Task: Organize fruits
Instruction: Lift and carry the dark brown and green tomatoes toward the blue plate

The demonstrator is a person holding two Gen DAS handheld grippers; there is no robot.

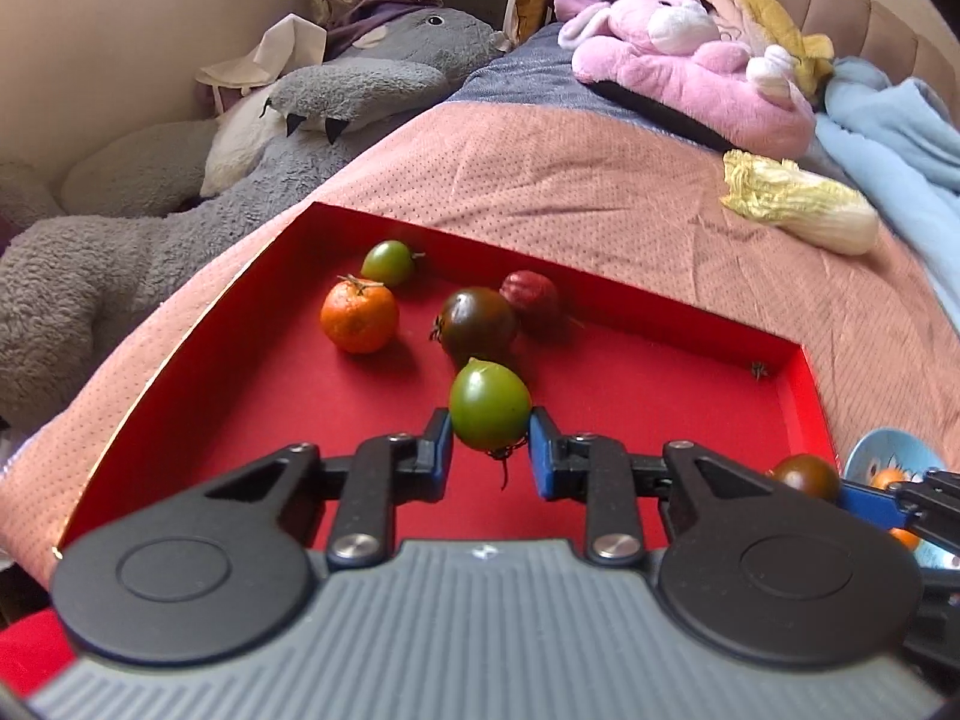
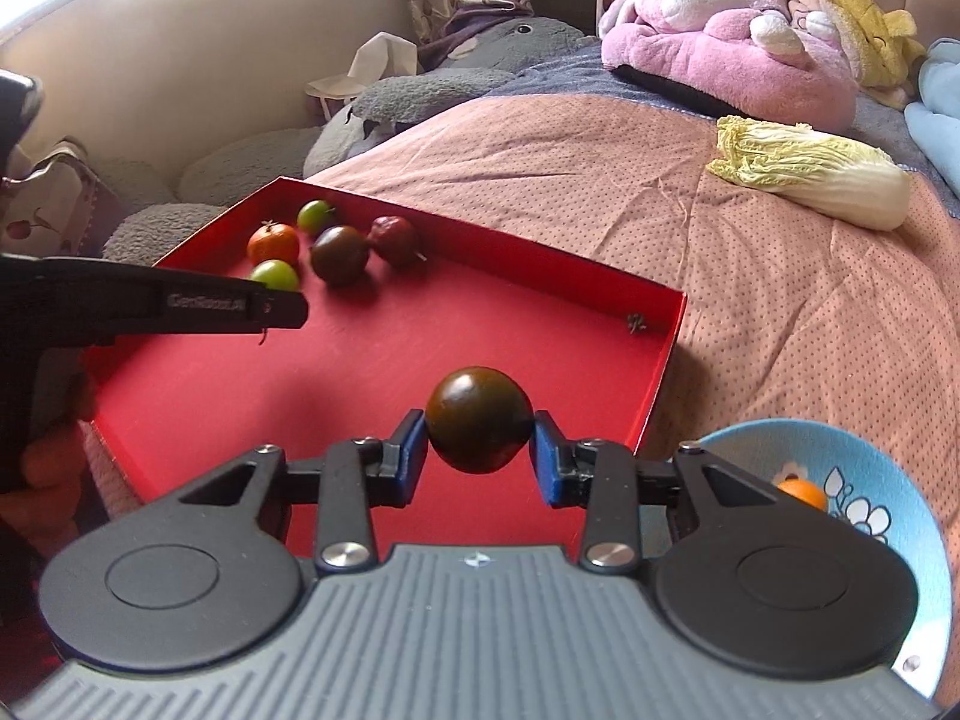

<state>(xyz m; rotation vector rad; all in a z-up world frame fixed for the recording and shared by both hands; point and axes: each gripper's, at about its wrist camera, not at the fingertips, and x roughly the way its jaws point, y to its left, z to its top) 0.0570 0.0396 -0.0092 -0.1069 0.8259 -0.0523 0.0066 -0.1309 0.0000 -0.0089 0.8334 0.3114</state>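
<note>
A red tray (image 1: 252,396) lies on the bed. In the left wrist view my left gripper (image 1: 489,444) is shut on a green tomato (image 1: 489,405) held over the tray. Beyond it lie a dark tomato (image 1: 480,324), an orange tangerine (image 1: 359,318), a small green tomato (image 1: 389,263) and a reddish fruit (image 1: 529,294). In the right wrist view my right gripper (image 2: 479,456) is shut on a dark tomato (image 2: 479,427) above the tray's near right part (image 2: 372,360). The left gripper (image 2: 273,294) shows at the left there.
A blue bowl (image 2: 870,480) holding a tangerine (image 2: 801,493) stands right of the tray on the pink bedspread (image 2: 750,312). A napa cabbage (image 2: 810,174) lies further back. Plush toys, a pink one (image 2: 720,54) and a grey one (image 1: 180,228), line the back and left.
</note>
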